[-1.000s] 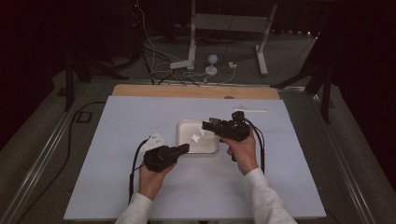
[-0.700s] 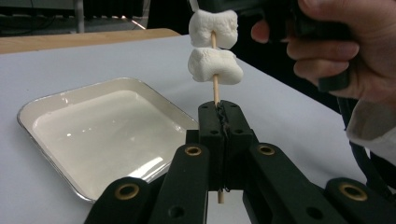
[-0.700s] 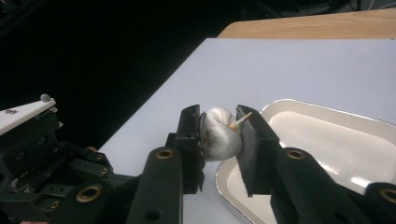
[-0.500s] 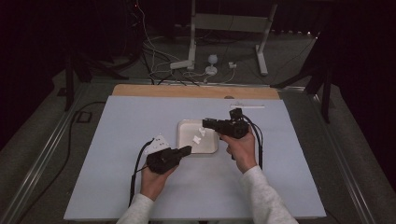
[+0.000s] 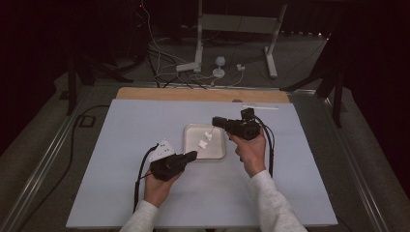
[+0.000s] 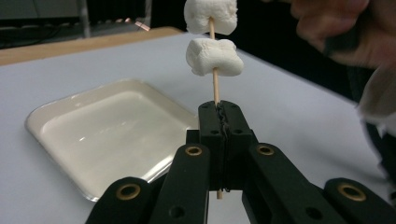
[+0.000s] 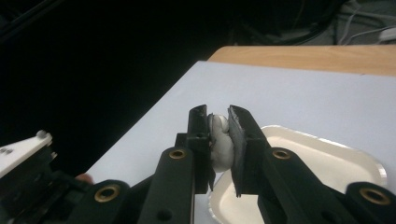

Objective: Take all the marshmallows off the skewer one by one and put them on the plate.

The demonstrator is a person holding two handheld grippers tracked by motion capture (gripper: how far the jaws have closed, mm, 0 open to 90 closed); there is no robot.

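- Your left gripper [image 5: 192, 155] sits low at the near left of the table, jaws pinched tight on a thin wooden skewer [image 6: 215, 88], which stands up from them in its own view.
- Two white marshmallows are threaded on that stick: the lower marshmallow [image 6: 214, 56] sits a bit above the jaw tips, and the upper marshmallow [image 6: 210, 15] is just above it, with a small gap between.
- In the high view the skewer slants up and to the right over the shallow white square tray [image 5: 192, 145], which looks empty in all three views.
- Your right gripper [image 5: 215, 122] is over the tray's far right corner. Its jaws have just been closing and are now squeezing the upper marshmallow at the skewer's tip; you can see it squashed between the pads [image 7: 238, 140] in its own view.
- Everything sits on the pale blue-grey table sheet [image 5: 121, 203], with a wooden strip [image 5: 159, 94] along the far edge.
- Beyond that, cables and a white stand's feet [image 5: 193, 65] on the floor, well clear of your hands.
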